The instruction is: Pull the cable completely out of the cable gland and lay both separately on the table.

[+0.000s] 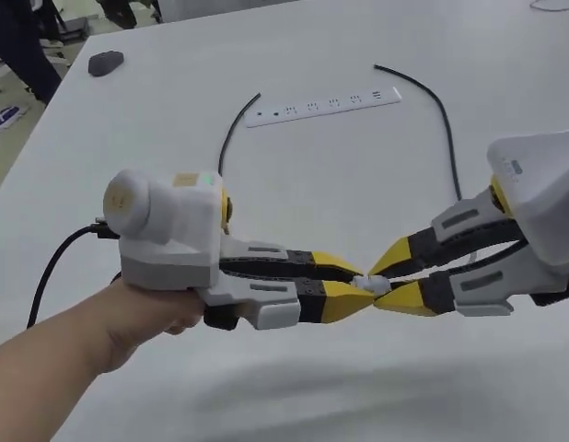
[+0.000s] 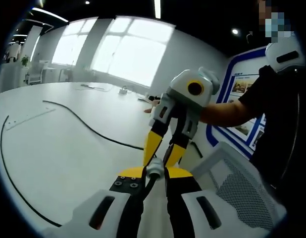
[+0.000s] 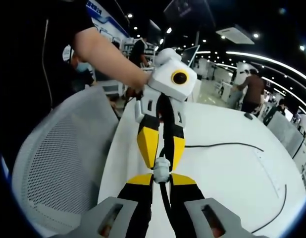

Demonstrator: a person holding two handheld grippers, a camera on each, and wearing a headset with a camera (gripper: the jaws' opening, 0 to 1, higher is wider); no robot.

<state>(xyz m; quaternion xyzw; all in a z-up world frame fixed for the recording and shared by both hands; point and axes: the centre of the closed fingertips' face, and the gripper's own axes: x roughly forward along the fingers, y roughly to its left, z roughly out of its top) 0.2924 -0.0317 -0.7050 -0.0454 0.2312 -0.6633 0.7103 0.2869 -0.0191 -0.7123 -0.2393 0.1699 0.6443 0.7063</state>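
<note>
- The left gripper is clamping narrowly on the small, rigid cable gland.
- The right gripper is pinching the thin, limp, probably slippery cable beside the gland.

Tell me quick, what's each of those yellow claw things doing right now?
Left gripper: closed on the white cable gland.
Right gripper: closed on the black cable.
</note>
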